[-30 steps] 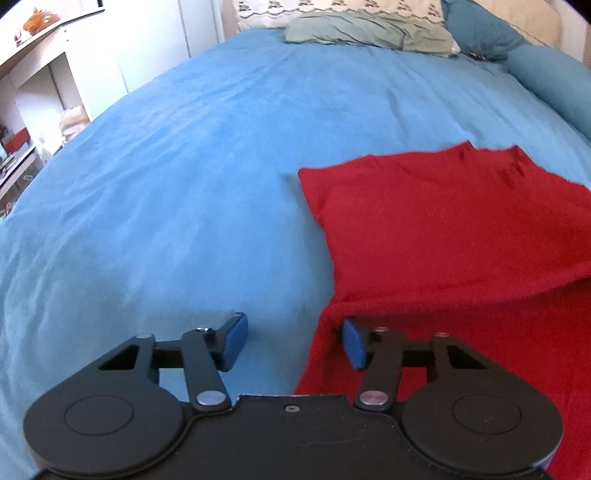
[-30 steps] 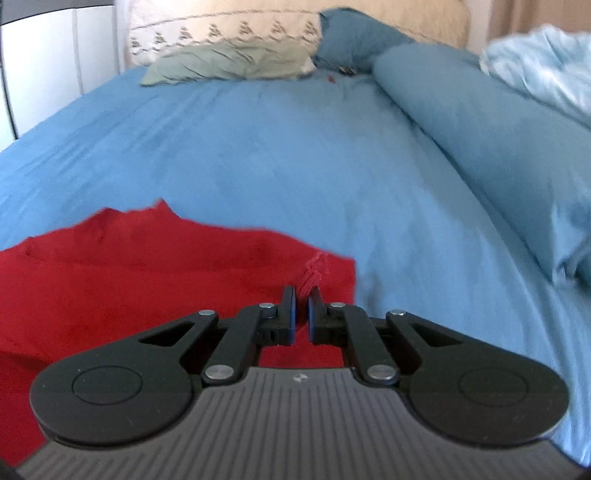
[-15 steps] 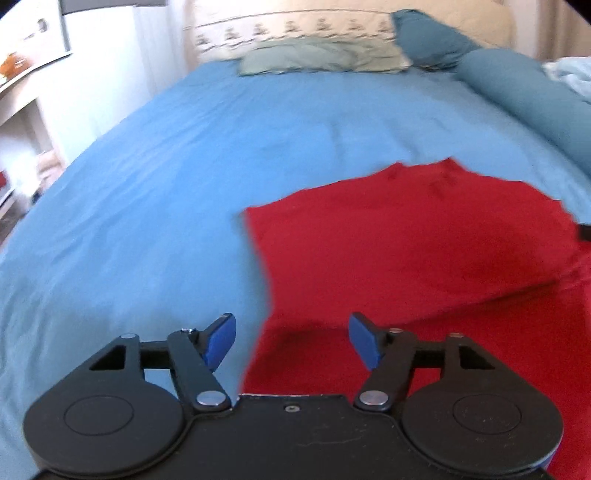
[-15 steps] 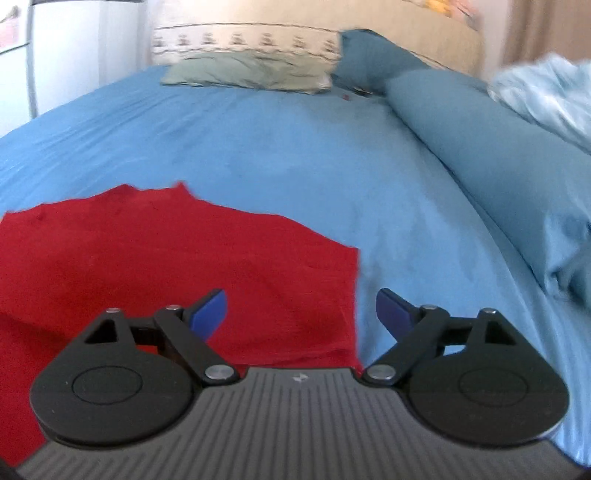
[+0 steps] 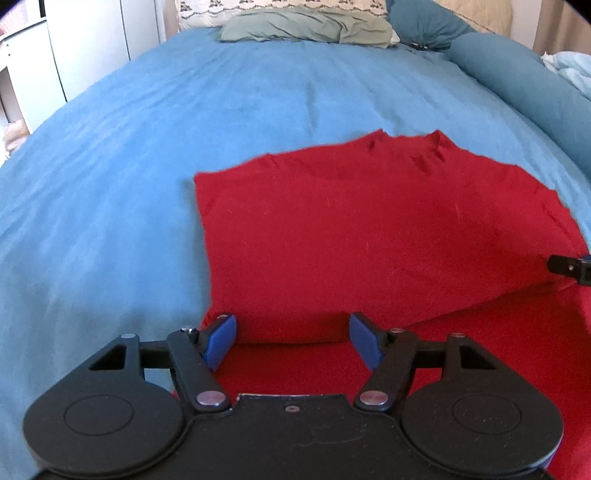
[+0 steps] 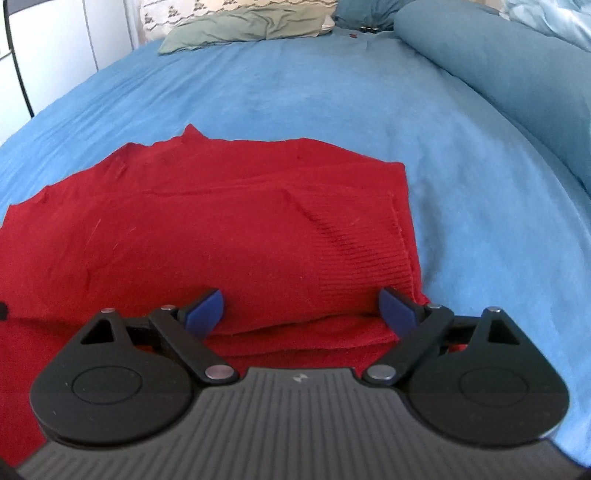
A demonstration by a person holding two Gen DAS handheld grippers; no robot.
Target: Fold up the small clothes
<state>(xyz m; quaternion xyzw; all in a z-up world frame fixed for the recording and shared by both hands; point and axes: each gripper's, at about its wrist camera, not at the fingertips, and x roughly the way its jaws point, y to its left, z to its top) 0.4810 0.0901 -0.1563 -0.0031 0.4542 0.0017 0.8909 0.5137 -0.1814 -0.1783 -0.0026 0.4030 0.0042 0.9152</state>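
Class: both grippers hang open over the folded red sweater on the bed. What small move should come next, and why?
Probably lower both and close on the fold's near edge: the left gripper and right gripper straddle the red sweater without pinching it.

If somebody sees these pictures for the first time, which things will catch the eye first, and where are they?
First comes the red sweater, lying partly folded on the blue bedspread, bright against it. Next are the two black claws in the foreground: the left claw and the right claw are both open over the sweater's near fold. Pillows lie at the far end of the bed.
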